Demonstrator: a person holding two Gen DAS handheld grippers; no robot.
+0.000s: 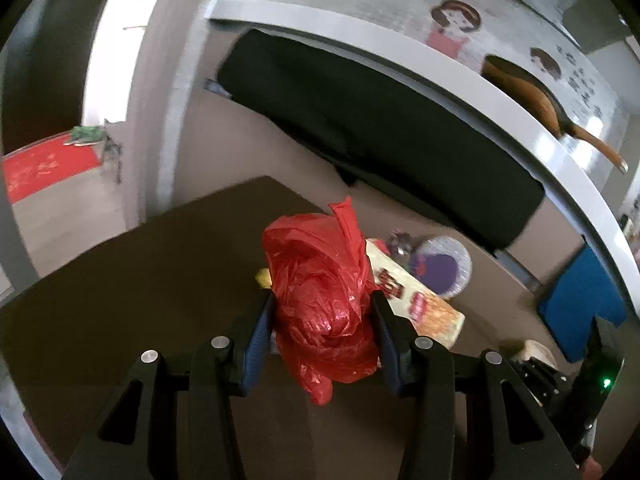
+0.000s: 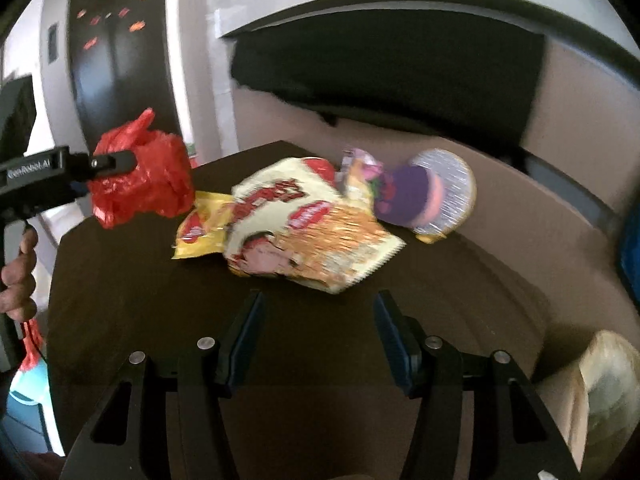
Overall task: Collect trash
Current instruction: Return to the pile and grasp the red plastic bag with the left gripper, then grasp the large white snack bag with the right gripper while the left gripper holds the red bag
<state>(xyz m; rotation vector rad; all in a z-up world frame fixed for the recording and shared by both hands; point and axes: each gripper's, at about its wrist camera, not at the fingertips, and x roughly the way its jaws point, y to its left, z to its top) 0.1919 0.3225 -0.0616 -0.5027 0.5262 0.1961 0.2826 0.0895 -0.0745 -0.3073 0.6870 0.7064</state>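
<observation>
Crumpled red plastic bag (image 1: 326, 300) already gripped in left hand-held gripper (image 1: 323, 322), lifted above dark brown bench (image 1: 140, 272). Right hand-held gripper (image 2: 318, 320) wide, empty, aimed at cream-and-orange snack packet (image 2: 308, 232). Yellow wrapper (image 2: 200, 228) and purple-topped round foil lid (image 2: 436, 196) left on bench too.

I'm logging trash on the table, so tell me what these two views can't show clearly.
- Yellow wrapper: left wrist view, mostly hidden behind the red plastic bag.
- Large snack packet: right wrist view, print blurred.
- Purple-labelled round lid: blurred, label unreadable.
- Bag's contents: crumpled, unseen.
</observation>
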